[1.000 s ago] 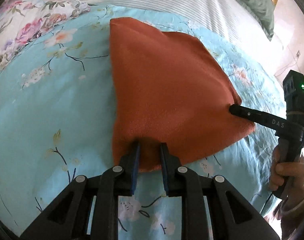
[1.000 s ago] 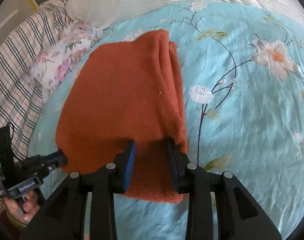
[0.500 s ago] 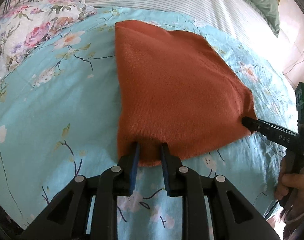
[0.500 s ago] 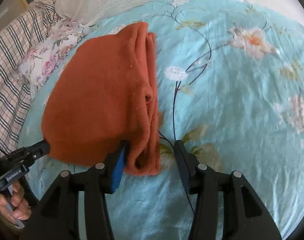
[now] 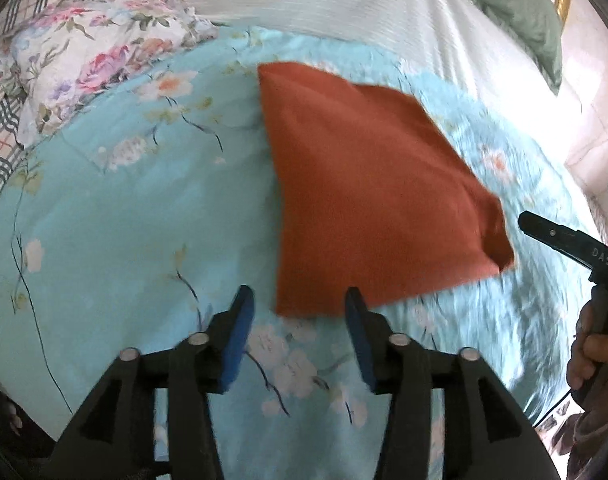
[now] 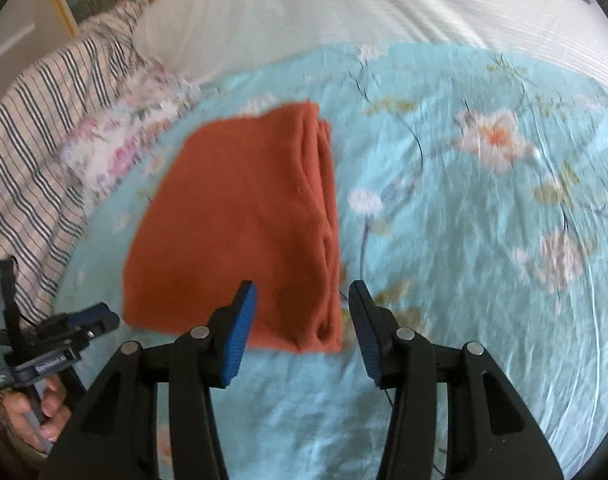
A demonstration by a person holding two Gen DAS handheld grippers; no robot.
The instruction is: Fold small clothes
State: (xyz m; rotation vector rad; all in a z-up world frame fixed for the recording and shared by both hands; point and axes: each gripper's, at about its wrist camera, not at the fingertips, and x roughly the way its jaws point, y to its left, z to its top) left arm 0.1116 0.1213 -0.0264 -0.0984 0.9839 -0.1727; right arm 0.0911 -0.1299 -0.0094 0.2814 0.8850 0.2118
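Bedspread [image 5: 115, 208]: turquoise, floral print, lying creased across the bed.
Far bedding [image 6: 344, 12]: white ribbed cover lying behind.
Pillows: floral [image 5: 87, 64], plaid [image 6: 35, 152], green [image 5: 516, 4].
Wall: gilt picture frame [image 6: 63, 4] hanging.
Light: daylight washing in.

Readable text is scarce. In the left wrist view, the right gripper [image 5: 522, 222] enters from the right edge; pale capitals "DAS" are printed on its black finger [image 5: 564, 238], and the frame edge cuts them off there, so the word may run longer

In the right wrist view, the left gripper [image 6: 103, 320] shows at lower left; a pale label [image 6: 49, 361] sits on its finger, carrying a line of small dark print, too blurred and too small to read; only a short string of characters can be made out

No numbers, brands or signs legible on the bedding or the orange cloth [image 5: 368, 200]
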